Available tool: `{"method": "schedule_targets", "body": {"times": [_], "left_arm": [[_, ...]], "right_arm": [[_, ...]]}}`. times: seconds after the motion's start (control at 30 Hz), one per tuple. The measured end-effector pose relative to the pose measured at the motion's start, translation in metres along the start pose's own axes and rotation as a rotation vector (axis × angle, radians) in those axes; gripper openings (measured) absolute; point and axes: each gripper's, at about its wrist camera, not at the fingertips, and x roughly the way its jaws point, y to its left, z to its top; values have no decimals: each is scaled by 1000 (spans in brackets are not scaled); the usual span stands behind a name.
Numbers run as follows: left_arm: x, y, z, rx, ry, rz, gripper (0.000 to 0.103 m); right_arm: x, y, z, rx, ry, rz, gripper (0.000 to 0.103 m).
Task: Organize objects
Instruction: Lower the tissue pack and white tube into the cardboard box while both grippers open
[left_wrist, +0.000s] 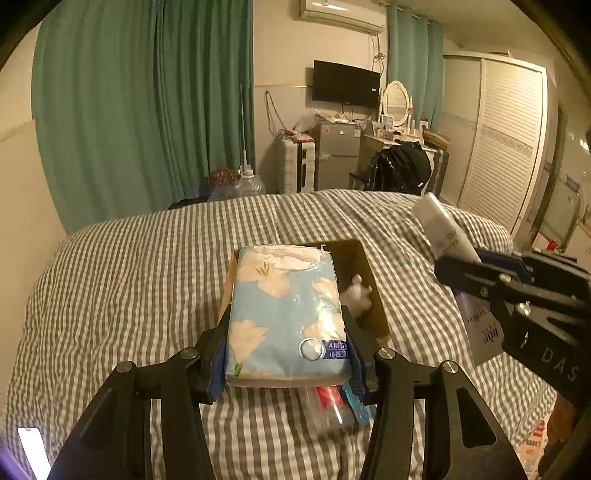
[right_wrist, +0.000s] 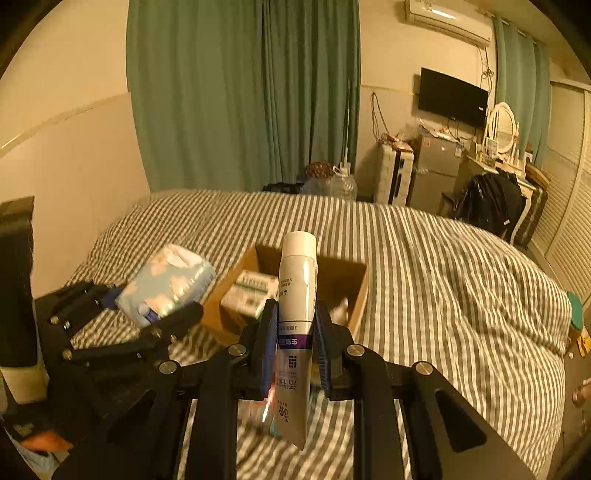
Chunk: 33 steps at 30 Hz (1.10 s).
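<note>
My left gripper (left_wrist: 286, 332) is shut on a blue tissue pack (left_wrist: 286, 317) with white flowers, held just in front of and partly over an open cardboard box (left_wrist: 369, 273) on the bed. Something white (left_wrist: 358, 291) lies in the box. My right gripper (right_wrist: 295, 314) is shut on a white and silver tube (right_wrist: 297, 288) with a purple band, cap pointing away, above the box's (right_wrist: 347, 273) near edge. A white-green carton (right_wrist: 251, 295) sits inside the box. In the right wrist view, the tissue pack (right_wrist: 170, 284) hangs left of the box.
The box rests on a grey-and-white striped bedcover (left_wrist: 129, 277). A clear pouch (left_wrist: 332, 406) holding red and blue items lies under my left gripper. A lit phone (left_wrist: 31, 446) lies at the near left. Curtains, a fridge, a suitcase and a wardrobe stand beyond the bed.
</note>
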Motion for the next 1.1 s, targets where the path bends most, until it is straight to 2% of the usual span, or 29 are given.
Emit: {"method": "schedule_targets", "body": {"times": [0.3, 0.63, 0.77, 0.9, 0.97, 1.0, 1.07, 1.1], "left_arm": [[70, 4, 28, 5, 36, 10, 52], [153, 5, 15, -23, 115, -17, 52], [164, 4, 4, -16, 132, -22, 52], [160, 10, -6, -28, 144, -47, 53], [154, 12, -5, -22, 139, -40, 60], [150, 13, -5, -21, 136, -31, 64], [139, 15, 0, -30, 120, -14, 81], [133, 17, 2, -37, 111, -9, 83]], "right_arm": [[66, -15, 37, 2, 2, 18, 18], [149, -33, 19, 43, 107, 19, 18], [163, -38, 11, 62, 131, 16, 19], [161, -44, 9, 90, 108, 28, 20], [157, -44, 12, 88, 102, 22, 23], [152, -42, 15, 85, 99, 15, 29], [141, -41, 18, 86, 84, 3, 38], [134, -40, 21, 88, 79, -1, 43]]}}
